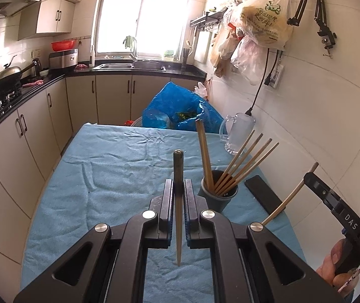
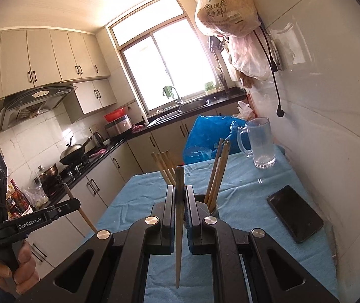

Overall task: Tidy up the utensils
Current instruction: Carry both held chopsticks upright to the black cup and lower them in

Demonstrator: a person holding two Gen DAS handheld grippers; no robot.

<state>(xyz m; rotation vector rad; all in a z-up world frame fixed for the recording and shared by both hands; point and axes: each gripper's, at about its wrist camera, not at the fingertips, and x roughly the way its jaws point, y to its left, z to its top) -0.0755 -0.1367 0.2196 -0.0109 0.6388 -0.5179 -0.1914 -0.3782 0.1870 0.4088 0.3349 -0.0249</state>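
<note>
A dark grey cup (image 1: pixel 219 197) stands on the blue cloth and holds several wooden chopsticks (image 1: pixel 243 166). My left gripper (image 1: pixel 179 189) is shut on one chopstick (image 1: pixel 178 222), held upright above the cloth just left of the cup. My right gripper (image 2: pixel 179 197) is shut on another chopstick (image 2: pixel 179 227), upright, just in front of the cup (image 2: pixel 211 205). The right gripper also shows at the right edge of the left wrist view (image 1: pixel 311 176), its chopstick (image 1: pixel 288 199) slanting. The left gripper also shows in the right wrist view (image 2: pixel 72 203).
A black phone (image 2: pixel 294 213) lies on the cloth-covered table (image 1: pixel 109 171) right of the cup. A glass mug (image 2: pixel 259 142) stands at the far right by the tiled wall. A blue plastic bag (image 1: pixel 180 108) sits behind the table. Kitchen counters run along the left.
</note>
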